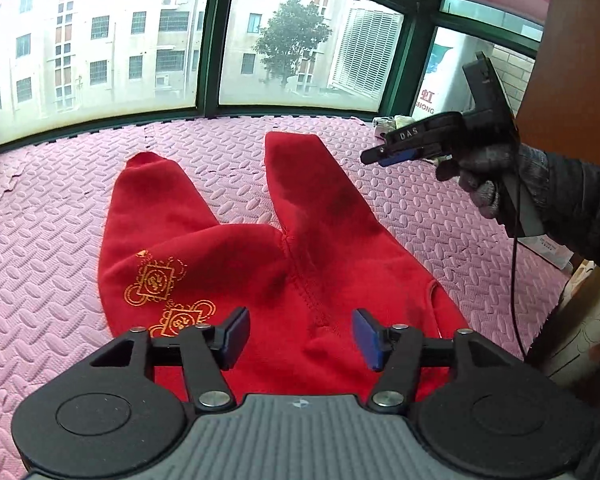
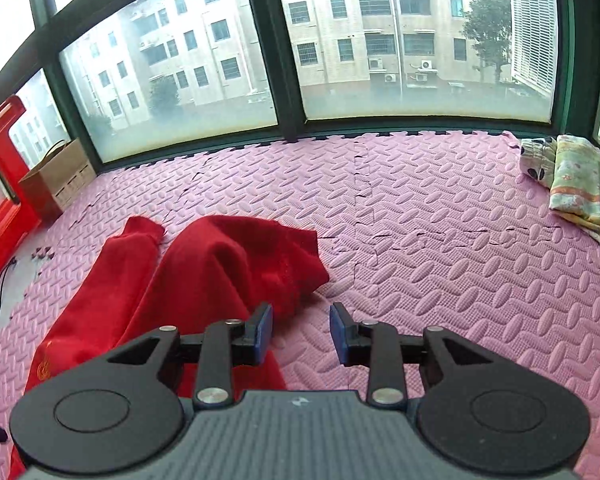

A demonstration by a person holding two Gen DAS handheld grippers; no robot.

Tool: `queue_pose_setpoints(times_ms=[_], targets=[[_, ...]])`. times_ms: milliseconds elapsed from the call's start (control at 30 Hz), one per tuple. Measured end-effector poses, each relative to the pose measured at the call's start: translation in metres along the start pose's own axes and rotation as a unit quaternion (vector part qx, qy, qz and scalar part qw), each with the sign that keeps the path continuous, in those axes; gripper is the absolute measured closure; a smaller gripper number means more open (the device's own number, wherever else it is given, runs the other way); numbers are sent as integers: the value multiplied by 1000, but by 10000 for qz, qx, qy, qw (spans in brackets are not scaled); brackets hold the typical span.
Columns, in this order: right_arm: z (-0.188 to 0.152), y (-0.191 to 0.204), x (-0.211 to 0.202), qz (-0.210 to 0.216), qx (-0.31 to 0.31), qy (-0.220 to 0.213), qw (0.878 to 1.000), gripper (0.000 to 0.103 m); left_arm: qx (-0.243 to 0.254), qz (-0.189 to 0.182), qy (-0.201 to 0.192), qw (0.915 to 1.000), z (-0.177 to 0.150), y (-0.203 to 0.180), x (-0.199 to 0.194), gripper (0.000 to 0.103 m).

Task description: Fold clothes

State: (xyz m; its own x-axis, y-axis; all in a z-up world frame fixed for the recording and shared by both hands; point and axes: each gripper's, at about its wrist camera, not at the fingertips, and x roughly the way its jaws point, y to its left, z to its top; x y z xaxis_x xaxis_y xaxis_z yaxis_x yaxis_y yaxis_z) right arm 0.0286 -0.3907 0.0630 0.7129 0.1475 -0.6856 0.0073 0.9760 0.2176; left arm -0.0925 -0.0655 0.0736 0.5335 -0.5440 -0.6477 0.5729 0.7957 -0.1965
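The red trousers point(image 1: 236, 248) lie flat on the pink foam mat point(image 1: 420, 216), legs pointing away, waist just under and ahead of the left gripper point(image 1: 300, 336), whose fingers stand well apart with nothing held. The right gripper point(image 2: 300, 334) — fingers also apart — hovers with the nearer leg beside its left finger. The cloth looks soft, thickish and limp; it will likely sag and drag, so a hem or waist corner seems the best hold. A cardboard box point(image 2: 58, 180) sits far left — contents hidden.
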Motion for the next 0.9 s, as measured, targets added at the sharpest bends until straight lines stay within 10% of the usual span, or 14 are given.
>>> queue_pose_setpoints(times_ms=[467, 567, 900], targets=[[7, 4, 95, 127, 258, 486, 9984, 58, -114, 115, 566, 9983, -8, -5, 36, 23], [10, 7, 100, 104, 168, 418, 9989, 89, -122, 131, 648, 9977, -11, -3, 39, 22], [64, 21, 73, -1122, -1512, -378, 9814, 92, -95, 128, 690, 9975, -12, 0, 43, 20]])
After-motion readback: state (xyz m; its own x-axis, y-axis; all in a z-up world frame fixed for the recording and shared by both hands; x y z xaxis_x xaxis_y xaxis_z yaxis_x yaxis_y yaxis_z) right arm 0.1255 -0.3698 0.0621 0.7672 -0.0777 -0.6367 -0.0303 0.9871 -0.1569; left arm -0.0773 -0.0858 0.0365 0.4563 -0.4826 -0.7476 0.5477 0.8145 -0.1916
